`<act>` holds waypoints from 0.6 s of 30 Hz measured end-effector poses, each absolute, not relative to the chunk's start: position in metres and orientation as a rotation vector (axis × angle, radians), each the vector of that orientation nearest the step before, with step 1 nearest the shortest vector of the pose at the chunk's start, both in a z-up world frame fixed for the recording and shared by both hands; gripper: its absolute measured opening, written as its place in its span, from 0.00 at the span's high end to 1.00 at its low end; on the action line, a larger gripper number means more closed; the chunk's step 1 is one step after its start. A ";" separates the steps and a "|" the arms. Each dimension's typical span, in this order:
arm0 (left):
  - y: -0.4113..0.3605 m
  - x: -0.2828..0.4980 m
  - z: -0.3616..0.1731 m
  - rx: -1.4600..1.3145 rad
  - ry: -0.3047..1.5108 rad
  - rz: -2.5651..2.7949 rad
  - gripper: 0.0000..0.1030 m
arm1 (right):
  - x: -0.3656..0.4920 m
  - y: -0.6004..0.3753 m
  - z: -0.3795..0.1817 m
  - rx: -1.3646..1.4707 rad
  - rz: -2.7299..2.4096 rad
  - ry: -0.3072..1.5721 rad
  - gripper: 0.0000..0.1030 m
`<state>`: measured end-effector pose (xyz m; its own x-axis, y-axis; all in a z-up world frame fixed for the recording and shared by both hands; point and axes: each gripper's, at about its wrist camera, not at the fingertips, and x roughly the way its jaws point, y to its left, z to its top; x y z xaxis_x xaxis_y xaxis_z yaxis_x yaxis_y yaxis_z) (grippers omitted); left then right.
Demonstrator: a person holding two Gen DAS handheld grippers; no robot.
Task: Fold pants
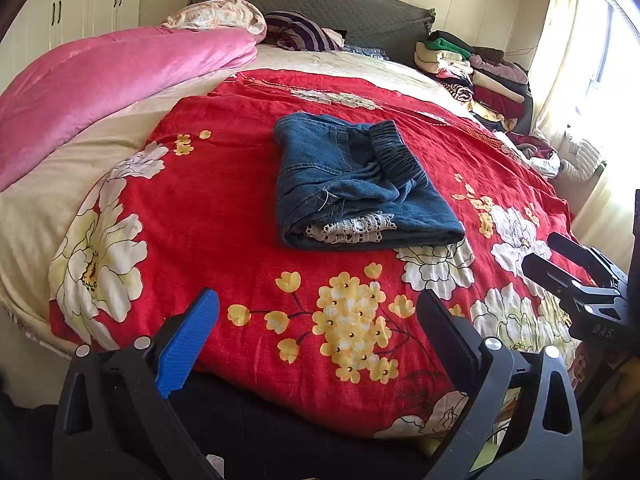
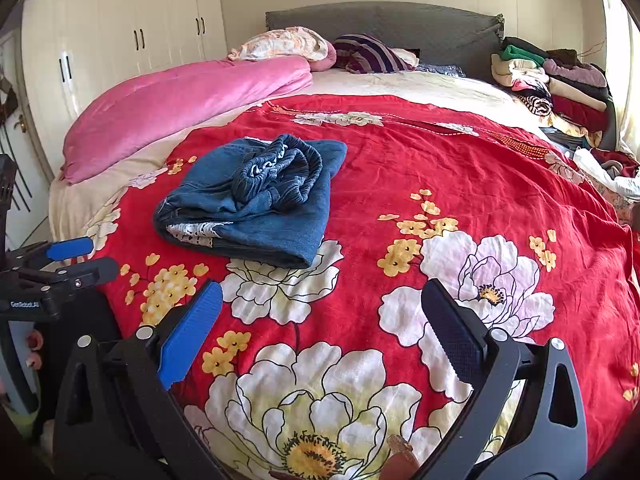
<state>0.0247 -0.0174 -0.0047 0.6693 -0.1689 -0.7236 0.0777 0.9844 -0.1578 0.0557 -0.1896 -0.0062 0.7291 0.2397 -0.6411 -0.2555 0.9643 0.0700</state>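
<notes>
- Presently, the pants (image 1: 360, 184) are seen folded into a compact blue denim bundle, which is laid on the red flowered bedspread (image 1: 240, 200) near the middle of the bed.
- In the right wrist view the pants (image 2: 256, 200) are placed toward the left side of the bedspread (image 2: 440, 184), well apart from its near edge.
- An elastic waistband is turned upward on top of the bundle, and a piece of white lace is visible at the near edge, between the denim layers.
- The left gripper (image 1: 316, 332) is held above the near edge of the bed with its jaws spread wide apart, and nothing is gripped between them.
- The right gripper (image 2: 320, 324) is held in the same way, with jaws apart and nothing between them, over the large white flowers of the bedspread.
- Neither gripper is touching the pants; both are kept well apart from the bundle.
- The right gripper (image 1: 560, 264) is also seen at the right edge of the left wrist view, and the left gripper (image 2: 76, 260) at the left edge of the right wrist view.
- A pink quilt (image 1: 100, 88) is lying folded along the left side of the bed, toward the far left corner.
- A pile of folded clothes (image 1: 472, 68) is stacked at the far right corner of the bed, beside the grey headboard (image 1: 320, 4).
- A striped pillow (image 1: 300, 32) is resting against the headboard.
- White wardrobe doors (image 2: 120, 40) are seen behind the left side of the bed.
</notes>
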 end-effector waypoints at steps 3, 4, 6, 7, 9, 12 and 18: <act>-0.016 0.025 -0.004 -0.115 0.828 -0.137 0.04 | 0.056 -0.190 -0.006 -0.023 0.272 0.703 0.09; -0.016 0.024 -0.004 -0.114 0.829 -0.136 0.04 | 0.056 -0.190 -0.007 -0.023 0.272 0.704 0.09; -0.016 0.025 -0.004 -0.112 0.831 -0.135 0.04 | 0.055 -0.190 -0.007 -0.022 0.270 0.704 0.09; -0.015 0.025 -0.004 -0.112 0.832 -0.135 0.04 | 0.056 -0.190 -0.007 -0.022 0.270 0.704 0.09; -0.015 0.026 -0.004 -0.110 0.834 -0.133 0.04 | 0.056 -0.191 -0.007 -0.022 0.270 0.703 0.09; -0.015 0.027 -0.005 -0.107 0.837 -0.133 0.04 | 0.056 -0.190 -0.007 -0.023 0.269 0.704 0.09; -0.013 0.028 -0.006 -0.106 0.842 -0.137 0.04 | 0.055 -0.192 -0.006 -0.022 0.265 0.703 0.09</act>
<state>0.0277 -0.0135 -0.0058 0.6581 -0.1626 -0.7352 0.0784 0.9859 -0.1479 0.0553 -0.1918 -0.0061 0.7309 0.2332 -0.6414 -0.2477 0.9664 0.0691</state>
